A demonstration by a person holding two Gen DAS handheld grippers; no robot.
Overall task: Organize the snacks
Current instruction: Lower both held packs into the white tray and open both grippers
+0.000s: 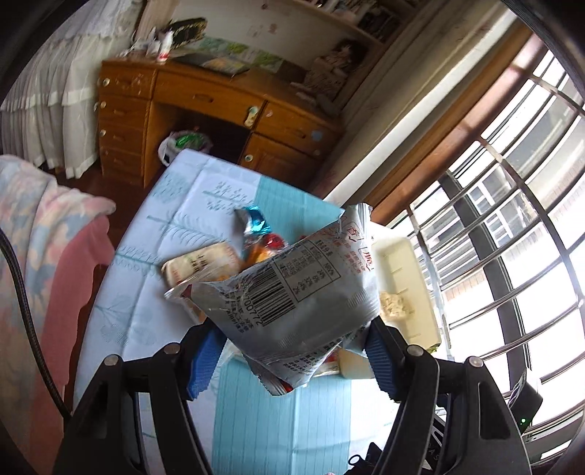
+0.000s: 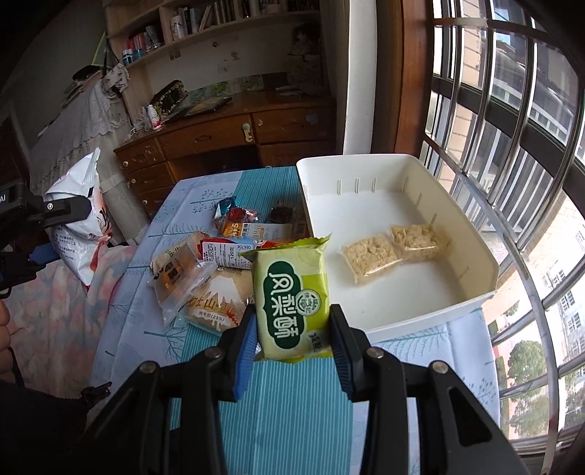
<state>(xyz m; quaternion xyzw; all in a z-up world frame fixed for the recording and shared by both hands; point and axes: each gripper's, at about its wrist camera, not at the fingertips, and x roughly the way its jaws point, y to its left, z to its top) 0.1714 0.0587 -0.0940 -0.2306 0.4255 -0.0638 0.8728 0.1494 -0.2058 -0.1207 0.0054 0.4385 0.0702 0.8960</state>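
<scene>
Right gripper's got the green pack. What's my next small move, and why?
Probably carry the green pack, clamped in the right gripper, rightward over the white bin and release it beside the two clear-wrapped snacks there; loose snacks remain on the table.

Wooden desk [image 2: 219, 142], bookshelf [image 2: 204, 22], barred window [image 2: 512, 146], blue tablecloth [image 2: 285, 402].

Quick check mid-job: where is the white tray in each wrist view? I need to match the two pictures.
Left wrist: the white tray sits right of centre, partly hidden behind the silver snack bag held in the left gripper.
Right wrist: the tray fills the centre right, above the green pastry pack in the right gripper.
Shared landmark: the wooden desk beyond the table.
</scene>
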